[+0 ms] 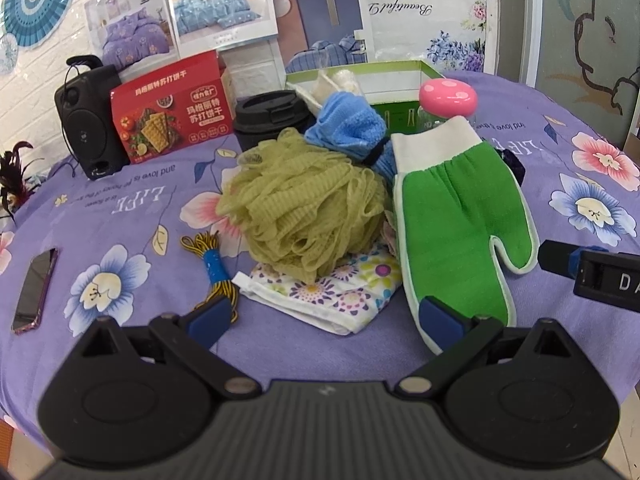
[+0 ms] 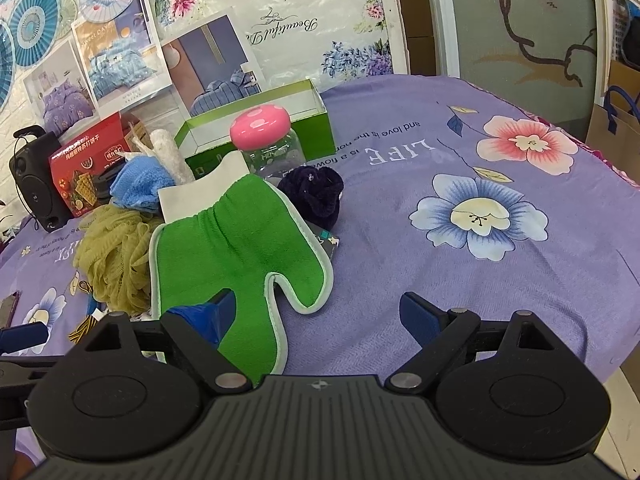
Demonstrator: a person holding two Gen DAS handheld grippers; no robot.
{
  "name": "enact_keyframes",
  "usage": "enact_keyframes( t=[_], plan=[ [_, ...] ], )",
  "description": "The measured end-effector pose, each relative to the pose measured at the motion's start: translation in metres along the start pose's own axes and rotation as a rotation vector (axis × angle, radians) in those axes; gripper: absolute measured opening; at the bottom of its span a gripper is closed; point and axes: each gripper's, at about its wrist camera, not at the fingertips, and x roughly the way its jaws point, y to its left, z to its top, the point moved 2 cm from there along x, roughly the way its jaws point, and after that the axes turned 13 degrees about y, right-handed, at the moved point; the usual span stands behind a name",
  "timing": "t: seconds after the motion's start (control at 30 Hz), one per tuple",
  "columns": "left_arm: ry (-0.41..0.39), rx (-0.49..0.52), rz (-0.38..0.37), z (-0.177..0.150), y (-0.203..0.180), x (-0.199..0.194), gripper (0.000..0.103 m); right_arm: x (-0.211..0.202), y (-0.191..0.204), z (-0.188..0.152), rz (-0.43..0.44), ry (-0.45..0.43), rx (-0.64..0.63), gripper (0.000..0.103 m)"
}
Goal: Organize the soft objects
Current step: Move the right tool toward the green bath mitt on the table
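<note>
- Right, both tongs spread wide, nothing gripped: left tongs (image 1: 324,320), right tongs (image 2: 318,314).
- Green mitt (image 1: 456,220) lies flat on the desk (image 2: 480,280), beside the mesh pouf (image 1: 304,208).
- Looks soft, light, floppy; pinch the near fingertip edge.
- Long axis runs away from us, white cuff toward the green box (image 2: 312,120).

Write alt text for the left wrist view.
The open left gripper hovers low before a heap of soft things on a purple floral cloth: an olive mesh bath pouf on a floral cloth pouch, a green bath mitt, blue towelling behind.
</note>
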Motion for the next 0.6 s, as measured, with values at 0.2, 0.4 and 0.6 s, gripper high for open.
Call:
enact_keyframes(
  t=[0.2,0.4,0.6],
  plan=[
    [0.007,-0.014,0.008,0.001,0.006,0.002,0.099,0.002,0.003,0.0,0.006,0.005,-0.004,0.076],
    [0.037,-0.024,0.017,0.007,0.01,0.015,0.099,0.01,0.005,0.005,0.011,0.024,-0.012,0.076],
    [0.053,-0.042,0.029,0.016,0.015,0.021,0.099,0.017,0.009,0.011,0.023,0.04,-0.018,0.076]
  ],
)
